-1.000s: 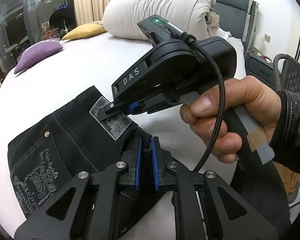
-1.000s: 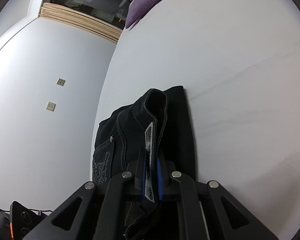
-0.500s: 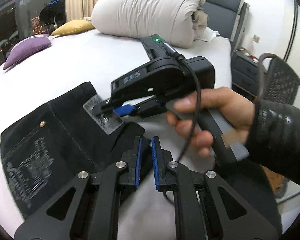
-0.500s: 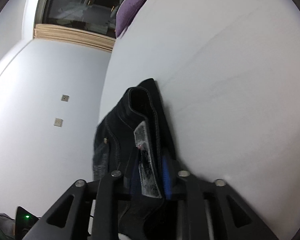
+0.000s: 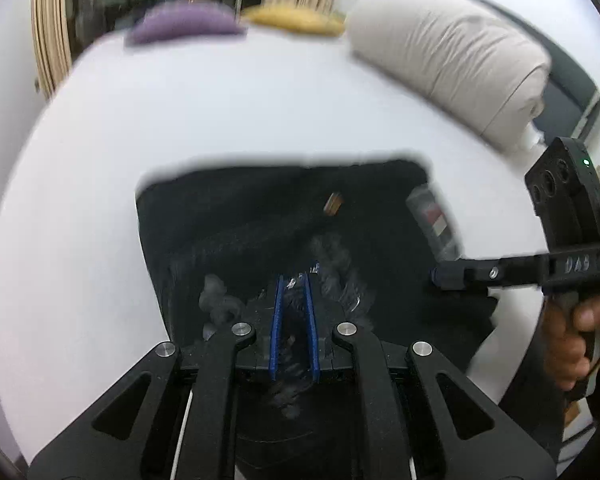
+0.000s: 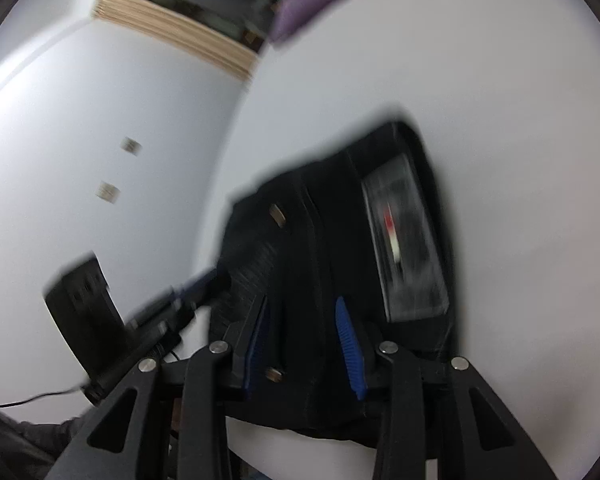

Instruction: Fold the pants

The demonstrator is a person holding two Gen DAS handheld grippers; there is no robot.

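Note:
The black pants lie folded into a compact block on the white bed, with a grey waist label at the right. My left gripper hovers over the near edge, its blue pads a narrow gap apart with nothing clearly between them. My right gripper is open above the pants, its blue pads wide apart, the label just right of it. The right gripper also shows in the left wrist view at the pants' right edge. Both views are blurred by motion.
A purple cushion, a yellow cushion and a rolled beige duvet lie at the far side of the bed. The bed's edge runs beside a white wall on the left in the right wrist view.
My right gripper has let go of the waistband and opened. Both grippers have pulled back and swung round, so the pants now lie flat as a folded block.

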